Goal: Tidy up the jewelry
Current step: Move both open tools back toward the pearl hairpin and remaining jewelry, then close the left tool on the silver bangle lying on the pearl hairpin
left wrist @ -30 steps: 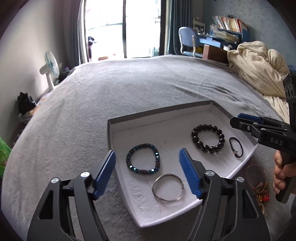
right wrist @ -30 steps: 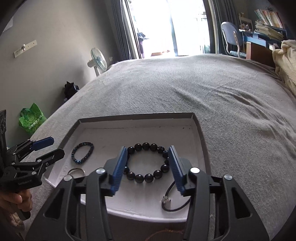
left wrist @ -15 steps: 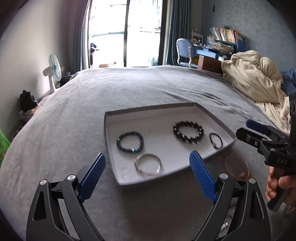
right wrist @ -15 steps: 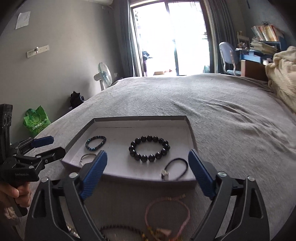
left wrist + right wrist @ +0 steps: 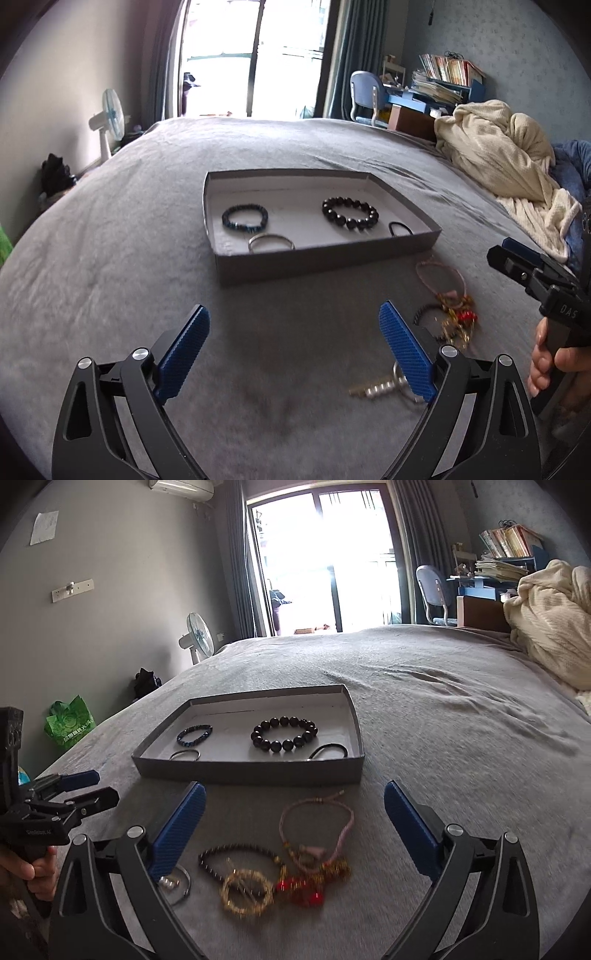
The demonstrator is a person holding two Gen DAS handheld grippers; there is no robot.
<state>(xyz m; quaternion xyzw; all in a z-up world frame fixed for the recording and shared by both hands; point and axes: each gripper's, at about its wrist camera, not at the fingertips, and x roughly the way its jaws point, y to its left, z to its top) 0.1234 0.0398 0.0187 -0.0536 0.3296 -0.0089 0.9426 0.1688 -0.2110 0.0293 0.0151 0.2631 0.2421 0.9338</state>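
Both grippers pulled back from shallow grey cardboard tray since a second ago; loose pile now in view. Grey bedspread carries tray. Left gripper and right gripper hover near bed, blue pads wide apart, empty. In tray: black bead bracelet, blue bead bracelet, silver bangle, black cord. Before tray: pink cord bracelet, gold chain tangle, beside it red charms.

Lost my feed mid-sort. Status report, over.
Left gripper and right gripper open, empty. Four bracelets in tray; tangled pile on bed waiting. Nothing in the way.
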